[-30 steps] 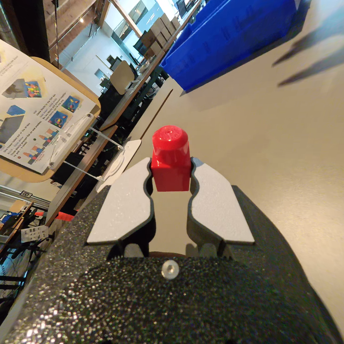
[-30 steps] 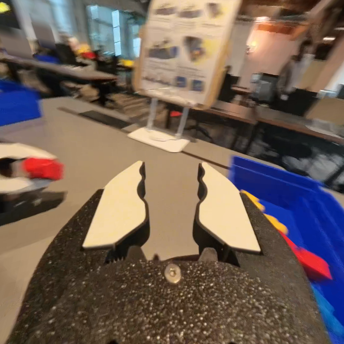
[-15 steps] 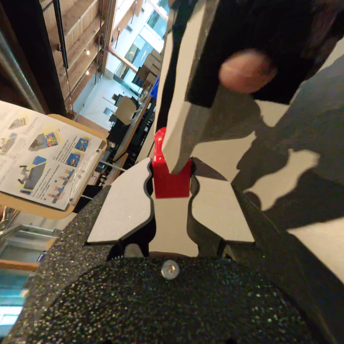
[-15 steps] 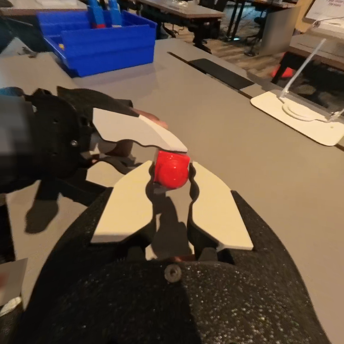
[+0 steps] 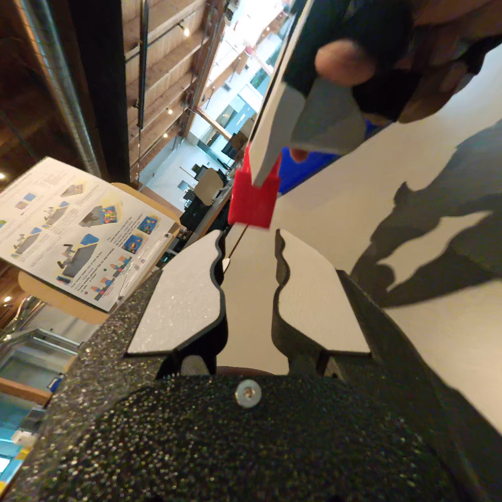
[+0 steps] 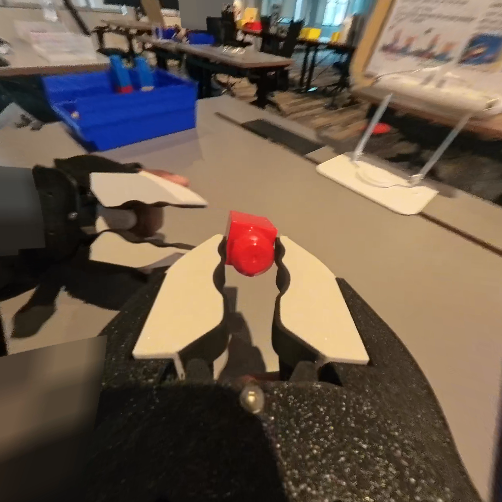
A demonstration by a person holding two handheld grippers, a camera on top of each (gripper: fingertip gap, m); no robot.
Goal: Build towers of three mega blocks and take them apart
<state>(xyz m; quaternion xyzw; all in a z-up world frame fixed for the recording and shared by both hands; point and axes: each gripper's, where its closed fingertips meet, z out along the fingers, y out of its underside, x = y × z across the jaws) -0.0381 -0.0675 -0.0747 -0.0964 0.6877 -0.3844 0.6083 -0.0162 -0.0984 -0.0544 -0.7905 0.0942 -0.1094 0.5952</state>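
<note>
Above the bare grey tabletop (image 6: 339,217), the small red plastic single-stud mega block (image 6: 251,245) sits pinched at the very tips of the right gripper (image 6: 251,244), its pale flat fingers (image 6: 312,301) pressed against the block's two side faces, and there's the handover picture! The left gripper (image 5: 248,239) has its own grey-padded fingers (image 5: 184,293) spread with nothing between them, hanging just short of the block, apart from it. In the left wrist view the block (image 5: 252,201) floats just beyond those parted tips, with one finger of the other gripper crossing its front. Why hold it out at the tips? It reads as a grip that leaves most of the block free, handy for pressing it onto another block or dropping it away. Now the pointing: the rounded stud aims straight back toward the right wrist camera, so the block's long axis, stud to open base, runs along the gripper's fingers, roughly level with the table, and the hollow base faces away. Far off to the left a blue plastic bin (image 6: 127,114) waits on the table, and a printed instruction board on a clear stand (image 5: 73,231) leans at the table's edge.
</note>
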